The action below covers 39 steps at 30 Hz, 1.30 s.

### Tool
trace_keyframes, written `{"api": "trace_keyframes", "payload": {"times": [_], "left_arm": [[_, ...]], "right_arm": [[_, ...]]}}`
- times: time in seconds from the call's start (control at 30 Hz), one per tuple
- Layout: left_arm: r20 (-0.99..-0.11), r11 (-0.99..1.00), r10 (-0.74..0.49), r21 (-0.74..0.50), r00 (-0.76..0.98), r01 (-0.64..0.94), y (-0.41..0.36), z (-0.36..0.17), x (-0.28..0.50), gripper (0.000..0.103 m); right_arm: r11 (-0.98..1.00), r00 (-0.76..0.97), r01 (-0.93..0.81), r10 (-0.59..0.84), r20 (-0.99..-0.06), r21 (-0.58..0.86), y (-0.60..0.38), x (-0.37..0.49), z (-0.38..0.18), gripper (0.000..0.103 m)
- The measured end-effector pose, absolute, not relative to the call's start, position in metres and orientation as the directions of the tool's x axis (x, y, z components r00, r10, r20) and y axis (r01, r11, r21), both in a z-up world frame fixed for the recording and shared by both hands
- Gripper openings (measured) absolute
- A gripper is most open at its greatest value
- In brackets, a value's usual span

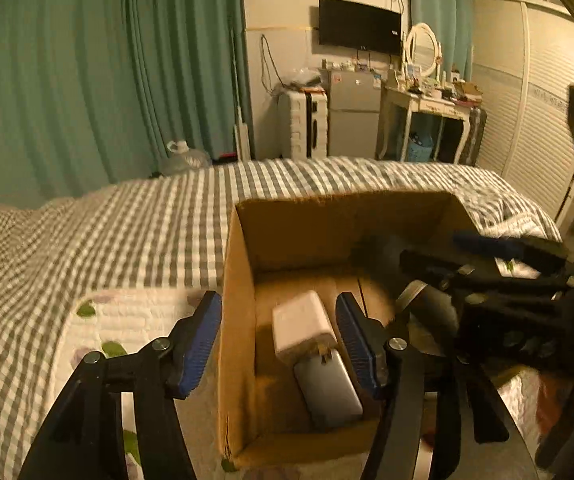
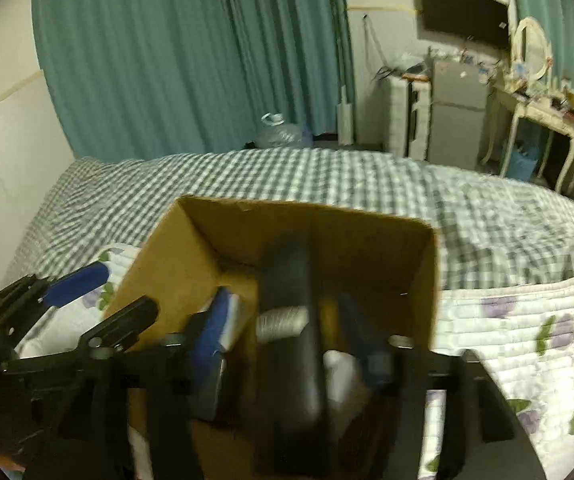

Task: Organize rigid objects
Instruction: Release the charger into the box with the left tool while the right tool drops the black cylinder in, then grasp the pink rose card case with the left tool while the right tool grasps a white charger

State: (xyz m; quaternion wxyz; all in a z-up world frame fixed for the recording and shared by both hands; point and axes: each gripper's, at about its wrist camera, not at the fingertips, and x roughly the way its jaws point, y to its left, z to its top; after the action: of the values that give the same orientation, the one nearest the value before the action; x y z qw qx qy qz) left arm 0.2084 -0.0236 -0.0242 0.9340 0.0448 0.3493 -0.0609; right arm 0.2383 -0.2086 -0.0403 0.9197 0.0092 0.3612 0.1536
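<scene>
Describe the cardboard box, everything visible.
The cardboard box is plain brown corrugated card, open at the top, standing upright on a floral quilt over the checked bedspread. Inside, on its floor, lie a white charger and a silver power bank, touching. A dark object with a silver band, blurred, sits between the right tool's fingers over the opening.

A bed (image 1: 127, 216) with a grey checked cover fills the middle of the room. Behind it hang teal curtains (image 1: 87, 80), with a clear water jug (image 1: 185, 156) on the floor just past its far edge. Beyond the bed stand a small grey fridge (image 1: 353, 112), a white dressing table (image 1: 427, 120) and a wall-mounted television (image 1: 359, 26).
</scene>
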Motion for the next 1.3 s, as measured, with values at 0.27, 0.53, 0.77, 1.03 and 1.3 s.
{"api": "trace_keyframes", "payload": {"times": [0.27,0.53,0.77,1.03,1.3], "left_arm": [[-0.653,0.992,-0.081,0.02,0.753,0.124,-0.021,-0.02,0.173,0.065],[-0.665,0.997,-0.05,0.006,0.745,0.072,-0.01,-0.03,0.12,0.066],[-0.711,1.0,-0.022,-0.015,0.703,0.016,0.008,-0.054,0.089,0.066],[-0.768,0.998,0.02,-0.019,0.64,-0.054,0.021,-0.088,0.059,0.066],[-0.793,0.995,0.028,-0.033,0.608,-0.089,0.026,-0.1,0.052,0.066]], "right_arm": [[0.971,0.771,-0.221,0.228,-0.594,0.086,-0.245,0.186,-0.013,0.073],[0.968,0.75,-0.24,0.233,-0.619,0.073,-0.254,0.12,-0.033,0.073],[0.955,0.668,-0.289,0.252,-0.7,0.069,-0.237,0.086,-0.08,0.073],[0.915,0.54,-0.398,0.294,-0.789,0.068,-0.201,0.08,-0.136,0.072],[0.919,0.468,-0.39,0.251,-0.848,0.057,-0.18,0.106,-0.171,0.058]]}}
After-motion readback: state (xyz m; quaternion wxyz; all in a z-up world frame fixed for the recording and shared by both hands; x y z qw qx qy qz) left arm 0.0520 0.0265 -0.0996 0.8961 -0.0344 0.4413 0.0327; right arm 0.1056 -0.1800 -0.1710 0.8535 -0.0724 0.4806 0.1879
